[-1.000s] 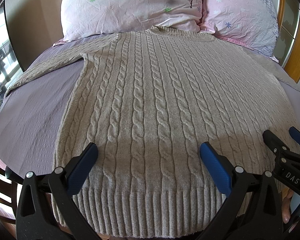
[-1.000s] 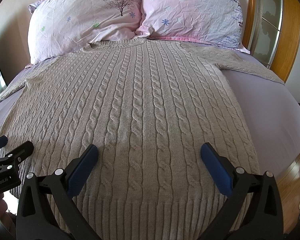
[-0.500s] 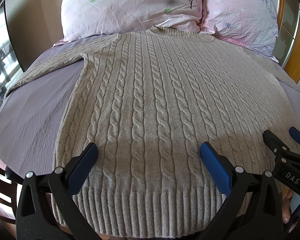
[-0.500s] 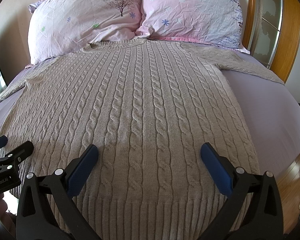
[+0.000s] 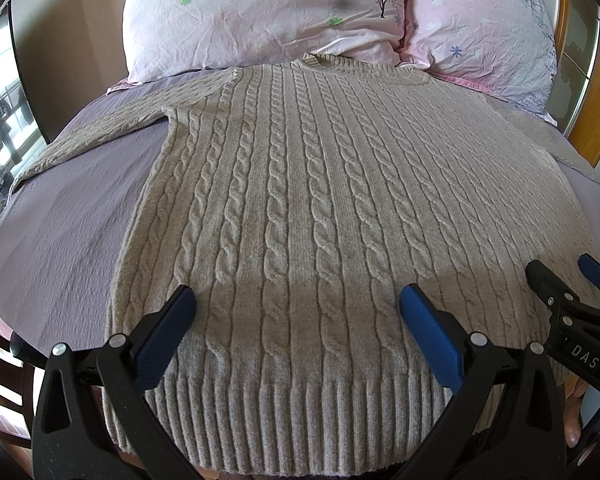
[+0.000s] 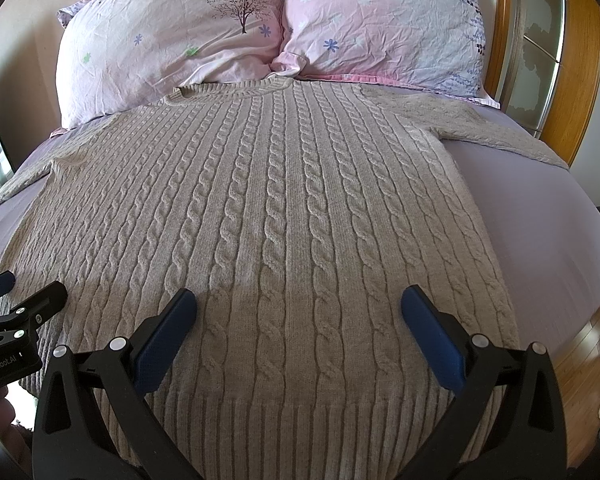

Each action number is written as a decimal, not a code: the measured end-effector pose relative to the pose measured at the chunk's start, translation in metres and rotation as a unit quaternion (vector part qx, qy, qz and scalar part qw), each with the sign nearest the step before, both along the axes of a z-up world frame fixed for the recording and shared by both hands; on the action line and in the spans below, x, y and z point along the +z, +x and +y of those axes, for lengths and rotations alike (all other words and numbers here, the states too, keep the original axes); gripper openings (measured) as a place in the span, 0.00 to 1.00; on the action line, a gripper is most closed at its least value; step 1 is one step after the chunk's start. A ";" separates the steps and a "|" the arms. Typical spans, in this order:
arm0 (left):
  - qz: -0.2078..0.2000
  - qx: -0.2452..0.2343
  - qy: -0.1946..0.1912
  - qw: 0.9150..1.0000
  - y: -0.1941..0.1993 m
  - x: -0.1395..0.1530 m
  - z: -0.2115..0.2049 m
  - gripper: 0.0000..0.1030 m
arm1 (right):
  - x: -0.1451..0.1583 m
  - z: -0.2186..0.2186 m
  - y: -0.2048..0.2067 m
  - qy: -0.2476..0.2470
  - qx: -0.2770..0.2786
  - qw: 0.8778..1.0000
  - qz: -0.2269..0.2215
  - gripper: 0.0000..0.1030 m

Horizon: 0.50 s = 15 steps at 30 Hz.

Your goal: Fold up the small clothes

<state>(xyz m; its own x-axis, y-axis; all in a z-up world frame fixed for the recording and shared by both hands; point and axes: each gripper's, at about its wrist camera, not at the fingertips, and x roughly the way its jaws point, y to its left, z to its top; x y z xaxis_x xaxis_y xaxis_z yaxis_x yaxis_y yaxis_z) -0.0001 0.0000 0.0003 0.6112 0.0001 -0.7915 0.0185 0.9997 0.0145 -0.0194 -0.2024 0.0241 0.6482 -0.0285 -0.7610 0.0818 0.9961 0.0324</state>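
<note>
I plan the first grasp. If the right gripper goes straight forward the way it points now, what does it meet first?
Probably the beige cable-knit sweater on the bed: the right gripper, jaws open, points across its body toward the collar. Depth is unclear; the pink pillows lie beyond.

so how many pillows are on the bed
2, side by side at the head of the bed beyond the sweater collar: the tree-print pillow on the left and the pinker pillow on the right. Any others behind them would be hidden.

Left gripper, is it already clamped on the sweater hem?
No, the left gripper is wide open above the sweater, its blue fingers spread apart with nothing between them.
</note>
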 end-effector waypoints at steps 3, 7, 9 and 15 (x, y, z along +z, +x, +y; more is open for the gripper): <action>0.000 0.000 0.000 1.000 0.000 0.000 0.000 0.98 | 0.000 0.000 0.000 0.000 0.000 1.000 0.000 0.99; -0.001 0.000 0.000 1.000 0.000 0.000 0.000 0.98 | 0.000 0.000 0.000 0.000 0.000 1.000 0.000 0.99; -0.001 0.000 0.000 1.000 0.000 0.000 0.000 0.98 | -0.001 0.001 -0.001 0.000 0.000 1.000 -0.001 0.99; 0.000 -0.001 0.000 1.000 0.000 0.000 0.000 0.98 | 0.000 0.000 0.000 -0.002 0.010 1.000 0.000 0.99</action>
<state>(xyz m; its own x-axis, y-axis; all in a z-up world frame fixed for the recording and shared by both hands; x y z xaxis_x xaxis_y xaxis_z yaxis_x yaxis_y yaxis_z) -0.0001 -0.0001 0.0004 0.6117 -0.0001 -0.7911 0.0196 0.9997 0.0151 -0.0197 -0.2024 0.0240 0.6492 -0.0183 -0.7604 0.0609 0.9978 0.0280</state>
